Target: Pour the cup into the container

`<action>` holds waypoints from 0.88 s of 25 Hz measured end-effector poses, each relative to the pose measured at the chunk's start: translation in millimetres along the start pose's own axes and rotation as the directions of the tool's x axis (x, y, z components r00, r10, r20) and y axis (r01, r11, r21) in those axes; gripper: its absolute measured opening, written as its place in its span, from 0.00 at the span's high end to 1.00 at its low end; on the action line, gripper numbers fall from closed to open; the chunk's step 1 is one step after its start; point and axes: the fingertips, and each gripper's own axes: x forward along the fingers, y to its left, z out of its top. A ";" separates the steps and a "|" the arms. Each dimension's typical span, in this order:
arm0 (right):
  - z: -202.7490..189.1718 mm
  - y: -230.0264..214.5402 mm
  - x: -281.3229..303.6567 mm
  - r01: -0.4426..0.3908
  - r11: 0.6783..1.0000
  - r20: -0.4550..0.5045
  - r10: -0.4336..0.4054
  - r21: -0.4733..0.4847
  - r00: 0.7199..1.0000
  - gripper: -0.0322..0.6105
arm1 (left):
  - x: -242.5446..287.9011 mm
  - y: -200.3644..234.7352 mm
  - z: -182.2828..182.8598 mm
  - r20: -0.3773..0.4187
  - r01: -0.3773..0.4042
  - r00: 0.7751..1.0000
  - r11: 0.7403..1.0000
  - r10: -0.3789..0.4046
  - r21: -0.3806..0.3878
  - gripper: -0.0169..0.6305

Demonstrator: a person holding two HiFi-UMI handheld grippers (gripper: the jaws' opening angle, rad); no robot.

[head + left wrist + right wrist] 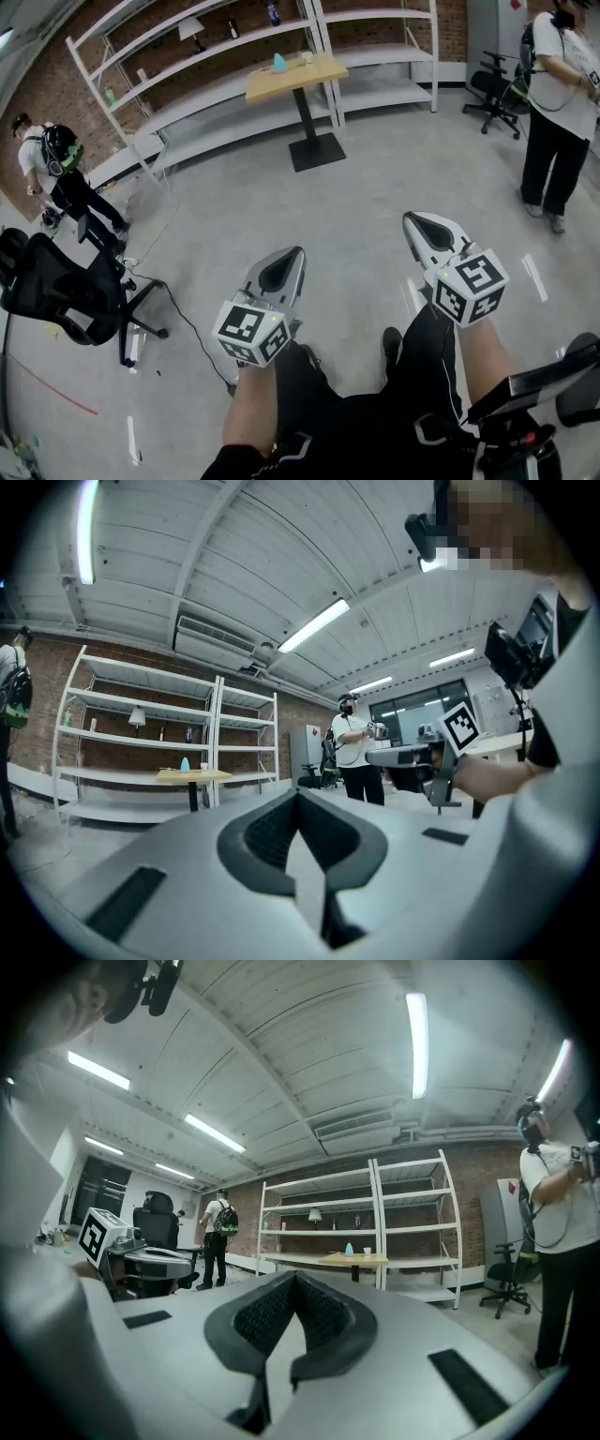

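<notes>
Left gripper point(281, 270) and right gripper point(431, 230) are hanging level, well apart from the white cup point(307, 57).
Both pairs of jaws are pressing together with nothing between them. The cup is standing on the wooden table point(291, 82) before the white shelves point(375, 89), near a small blue object point(279, 63).

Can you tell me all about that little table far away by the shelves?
The little table has a square, light wooden top on one black post with a flat black foot. It stands upright on the grey floor before the white shelves. A small blue thing and a white cup stand on top.
</notes>
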 end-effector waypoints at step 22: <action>-30.9 -29.8 73.7 -0.052 0.998 -0.015 0.052 0.041 0.999 0.95 | 55.0 48.4 -49.2 -0.098 -0.006 0.995 0.999 0.002 -0.040 0.97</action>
